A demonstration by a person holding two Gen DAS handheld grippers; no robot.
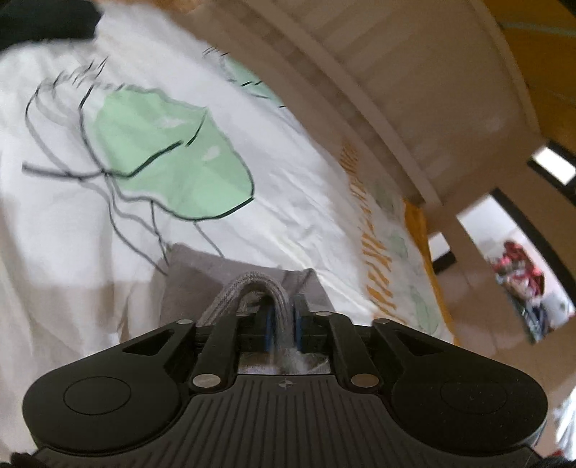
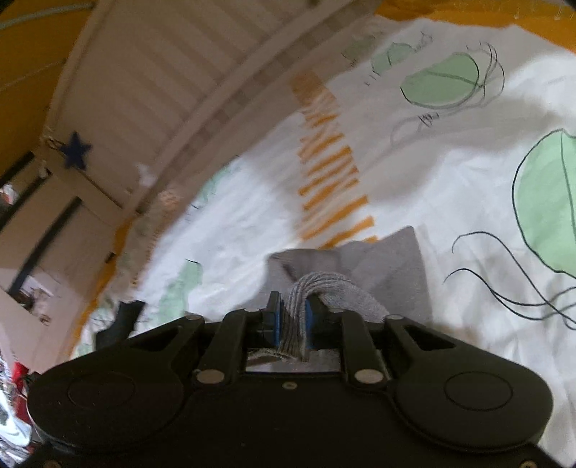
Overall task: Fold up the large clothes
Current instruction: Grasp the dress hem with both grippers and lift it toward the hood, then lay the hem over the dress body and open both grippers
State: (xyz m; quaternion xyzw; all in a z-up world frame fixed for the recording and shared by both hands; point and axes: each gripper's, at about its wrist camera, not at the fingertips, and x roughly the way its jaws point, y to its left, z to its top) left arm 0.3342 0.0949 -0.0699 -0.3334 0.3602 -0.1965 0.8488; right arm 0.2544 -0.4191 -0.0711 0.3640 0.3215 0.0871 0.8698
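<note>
You hold a grey garment (image 1: 194, 284) by its ribbed edge in both hands, over a bed spread with a white sheet (image 1: 298, 201) printed with green leaves and orange stripes. The left tool (image 1: 279, 316) is clamped on a bunched loop of grey rib knit, which arches out past the blue pads (image 1: 267, 329) and drops away below. The right tool (image 2: 293, 316) grips a similar wad of ribbing, its blue pads (image 2: 275, 324) pressing the cloth from either side. Holding the one hem at two spots likely lets you carry that edge across the bed as a straight line, so the fold lands square. The rest of the garment lies on the sheet just ahead of each tool, part of it already lying flat.

The left wrist view alone shows a dark mass (image 1: 43, 19) at the far corner of the bed and a red-patterned heap (image 1: 522, 266) on the floor beyond the pale bed frame (image 1: 414, 118). The right wrist view alone shows a blue star (image 2: 75, 153) stuck to the frame, a small black object (image 2: 124, 316) lying near the sheet's edge, and the garment's raised pointed corner (image 2: 408, 237). Both frames are smeared with blur, so the garment's type cannot be told.
</note>
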